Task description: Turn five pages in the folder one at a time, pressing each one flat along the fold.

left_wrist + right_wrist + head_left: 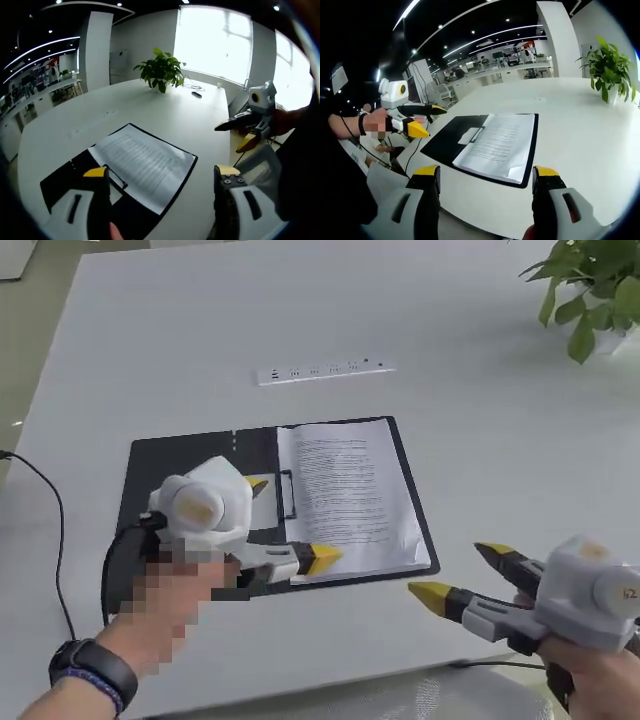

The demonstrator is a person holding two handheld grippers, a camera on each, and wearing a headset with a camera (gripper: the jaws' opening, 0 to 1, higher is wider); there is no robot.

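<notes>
You're holding the left gripper (290, 520) above the near half of the folder (180, 465), fingers spread wide and gripping nothing. One yellow tip is hanging over the black left cover beside the clip (288, 495). The other is hanging over the near edge of the paper stack (345, 490).

You're holding the right gripper (462, 572) off the folder, just past its near right corner, over bare table (500, 420). Its fingers are also gaping wide and are empty.

The folder is lying open and flat, ahead of both sets of fingers, with the pages stacked on its right half.

Open tabletop is running all round. It's stretching ahead of the fingers to the power strip (325, 370) and out beyond the right fingers toward the plant (590, 290). The table's near edge is running close under the right gripper.
</notes>
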